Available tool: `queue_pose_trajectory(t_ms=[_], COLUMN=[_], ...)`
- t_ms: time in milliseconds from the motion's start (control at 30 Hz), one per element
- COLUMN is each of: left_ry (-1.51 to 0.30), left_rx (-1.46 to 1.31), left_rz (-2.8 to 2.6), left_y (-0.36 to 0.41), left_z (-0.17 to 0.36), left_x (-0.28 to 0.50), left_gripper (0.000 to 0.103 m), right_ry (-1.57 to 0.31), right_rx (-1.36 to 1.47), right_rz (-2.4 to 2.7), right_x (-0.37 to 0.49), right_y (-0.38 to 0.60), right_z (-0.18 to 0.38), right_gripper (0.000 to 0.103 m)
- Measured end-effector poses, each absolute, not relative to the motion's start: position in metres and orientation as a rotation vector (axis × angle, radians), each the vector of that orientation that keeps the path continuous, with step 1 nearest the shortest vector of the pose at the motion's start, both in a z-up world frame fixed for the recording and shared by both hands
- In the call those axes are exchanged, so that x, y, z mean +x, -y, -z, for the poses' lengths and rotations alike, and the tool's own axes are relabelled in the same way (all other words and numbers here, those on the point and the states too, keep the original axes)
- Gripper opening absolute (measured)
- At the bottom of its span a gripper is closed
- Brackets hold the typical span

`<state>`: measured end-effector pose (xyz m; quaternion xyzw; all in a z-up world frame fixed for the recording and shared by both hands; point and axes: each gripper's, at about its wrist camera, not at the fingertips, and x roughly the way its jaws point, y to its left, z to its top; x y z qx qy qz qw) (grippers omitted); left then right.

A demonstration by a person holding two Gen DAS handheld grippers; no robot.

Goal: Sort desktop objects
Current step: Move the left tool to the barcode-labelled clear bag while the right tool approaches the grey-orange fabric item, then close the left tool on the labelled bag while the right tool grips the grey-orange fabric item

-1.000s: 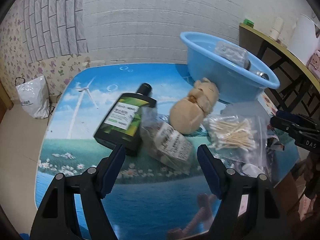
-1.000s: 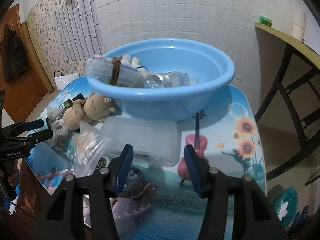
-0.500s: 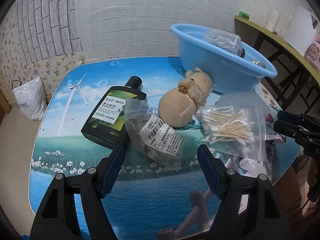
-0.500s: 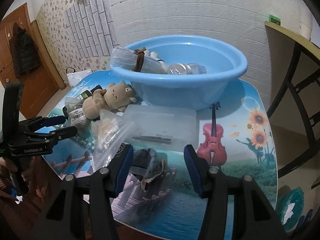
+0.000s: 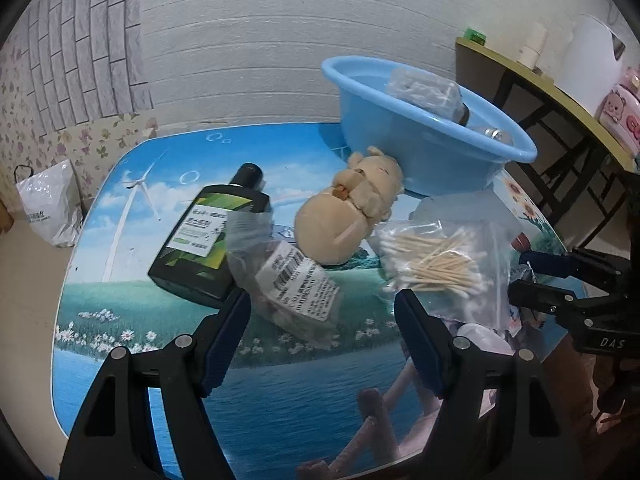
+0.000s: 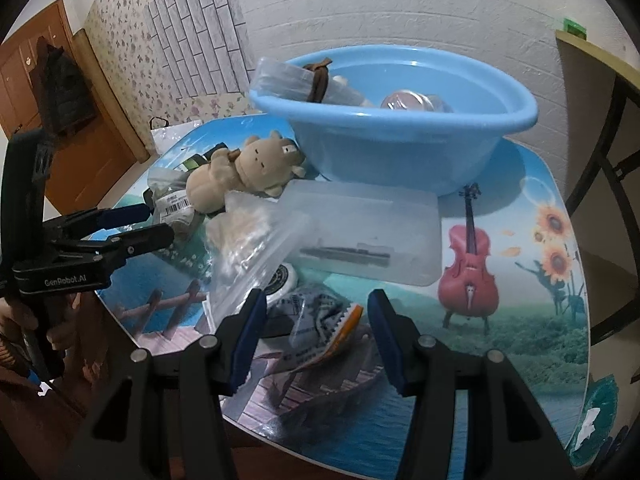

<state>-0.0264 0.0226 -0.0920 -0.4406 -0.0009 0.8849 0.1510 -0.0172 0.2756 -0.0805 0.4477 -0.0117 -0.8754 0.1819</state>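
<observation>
Left hand-held gripper (image 5: 322,314) hovers spread over the labelled packet (image 5: 298,292) on the tabletop (image 5: 120,288); right hand-held gripper (image 6: 314,320), also spread and empty, lines up the snack wrapper (image 6: 320,326). Next: descend, pinch, carry to basin (image 6: 400,128).

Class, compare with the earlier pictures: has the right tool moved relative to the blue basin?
Yes. The right tool has drawn back from the blue basin and now frames the crumpled snack packet.

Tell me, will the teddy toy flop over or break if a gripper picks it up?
The plush toy looks soft and stuffed, so it would probably squash and sag, not break. It seems light for its size. Lying on its rounded side against the blue basin, it might wobble if pushed, though its fuzzy fabric should keep it from slipping.
</observation>
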Motion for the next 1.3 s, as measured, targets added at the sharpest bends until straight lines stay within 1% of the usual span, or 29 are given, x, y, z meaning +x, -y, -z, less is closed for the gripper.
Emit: queue_pose_trajectory(t_ms=[133,167,233,300,400,500,600,700,800,967,1133,1233,1267,1300], left_ry=[-0.018,-0.023,-0.027,-0.008,0.059,0.061,0.044,0.034,0.024,-0.004,-0.036,-0.040,-0.046,-0.053], left_rx=[-1.277,-1.278,-1.285,-1.305,-1.321,-1.314,-1.306,-1.302,-1.298,-1.298,-1.308,-1.323,-1.332,-1.340], left_rz=[-2.515,-2.517,-2.532,-2.542,-2.529,-2.526,-2.521,-2.516,-2.513,-2.501,-2.495,-2.508,-2.512,-2.520], left_y=[-0.029,-0.030,-0.028,-0.022,-0.012,-0.012,-0.015,-0.016,-0.017,-0.019,-0.020,-0.019,-0.019,-0.019], left_z=[0.096,0.097,0.097,0.098,0.100,0.099,0.099,0.098,0.097,0.094,0.092,0.091,0.091,0.091], left_x=[-0.029,-0.029,-0.030,-0.033,-0.035,-0.033,-0.031,-0.028,-0.024,-0.013,0.000,0.004,0.004,0.003], left_gripper=[0.073,0.070,0.059,0.036,0.025,0.021,0.019,0.017,0.015,0.015,0.015,0.018,0.023,0.032], right_ry=[0.038,0.042,0.043,0.050,0.056,0.064,0.077,0.083,0.102,0.133,0.119,0.091,0.080,0.069], right_rx=[1.269,1.271,1.273,1.272,1.271,1.270,1.267,1.270,1.268,1.265,1.268,1.292,1.290,1.282], right_rz=[2.457,2.453,2.446,2.439,2.436,2.435,2.435,2.449,2.491,2.558,2.580,2.583,2.585,2.587], right_x=[-0.017,-0.016,-0.016,-0.016,-0.015,-0.015,-0.014,-0.014,-0.017,-0.023,-0.025,-0.026,-0.025,-0.024], right_y=[-0.276,-0.276,-0.276,-0.276,-0.275,-0.274,-0.274,-0.278,-0.288,-0.307,-0.312,-0.310,-0.309,-0.308], right_z=[0.081,0.081,0.082,0.082,0.082,0.082,0.081,0.080,0.078,0.073,0.074,0.077,0.076,0.075], right_gripper=[0.052,0.052,0.052,0.050,0.044,0.039,0.034,0.032,0.032,0.031,0.031,0.034,0.034,0.034])
